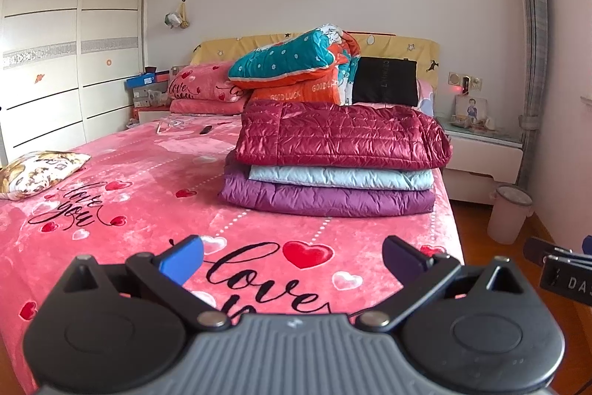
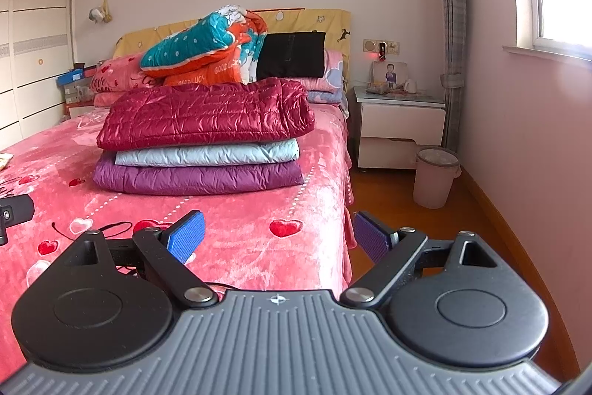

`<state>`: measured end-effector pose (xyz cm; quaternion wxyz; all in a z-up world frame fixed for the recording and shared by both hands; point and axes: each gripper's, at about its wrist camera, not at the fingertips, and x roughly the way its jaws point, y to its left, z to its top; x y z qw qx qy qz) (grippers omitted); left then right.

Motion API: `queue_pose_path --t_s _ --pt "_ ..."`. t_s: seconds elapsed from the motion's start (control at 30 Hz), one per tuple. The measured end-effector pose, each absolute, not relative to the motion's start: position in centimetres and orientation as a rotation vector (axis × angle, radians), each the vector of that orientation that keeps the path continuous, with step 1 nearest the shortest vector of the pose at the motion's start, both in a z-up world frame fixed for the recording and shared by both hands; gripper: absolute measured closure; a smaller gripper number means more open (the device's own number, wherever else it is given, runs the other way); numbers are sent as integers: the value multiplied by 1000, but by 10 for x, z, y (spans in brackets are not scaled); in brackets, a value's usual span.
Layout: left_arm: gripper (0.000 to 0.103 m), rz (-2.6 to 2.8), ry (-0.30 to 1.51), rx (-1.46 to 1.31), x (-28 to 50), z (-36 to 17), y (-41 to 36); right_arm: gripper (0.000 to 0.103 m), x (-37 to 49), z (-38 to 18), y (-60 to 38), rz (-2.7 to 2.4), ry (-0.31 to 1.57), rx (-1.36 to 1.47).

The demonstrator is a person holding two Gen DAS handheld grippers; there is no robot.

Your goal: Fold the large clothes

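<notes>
Jackets (image 1: 338, 154) stacked folded on bed (image 1: 148, 173) | quilt (image 1: 299, 62) behind | both hand-held grippers (image 1: 292, 256) (image 2: 279, 234) released, empty

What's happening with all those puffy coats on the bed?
A person holds two grippers, left and right, both open and empty above the bed. Three folded jackets sit stacked: red on top, blue in the middle, purple underneath. Nothing is being touched now.

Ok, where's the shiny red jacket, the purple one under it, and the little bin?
shiny red jacket (image 1: 340, 136), left wrist view, middle of its quilted top.
purple jacket (image 1: 329, 200), left wrist view, its folded front edge.
bin (image 2: 434, 178), right wrist view, its side wall.
</notes>
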<state>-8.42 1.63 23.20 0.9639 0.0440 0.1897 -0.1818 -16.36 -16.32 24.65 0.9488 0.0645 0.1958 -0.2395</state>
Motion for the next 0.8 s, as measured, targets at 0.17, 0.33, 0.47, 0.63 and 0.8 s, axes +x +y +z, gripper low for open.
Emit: queue_pose_path --t_s 0.17,0.33,0.47,0.63,0.8 --pt "1 -382 386 82 -83 229 16 0 -162 244 -165 -484 404 128" --pt "1 -381 379 95 -82 226 15 0 -159 241 -167 -476 413 131" --pt "1 -387 390 85 -80 222 15 0 -156 237 -166 -472 422 126" --pt "1 -392 405 85 -75 217 13 0 -151 233 -169 -467 436 125" --pt "1 -403 432 65 -69 212 12 0 -147 228 -173 -464 450 131"
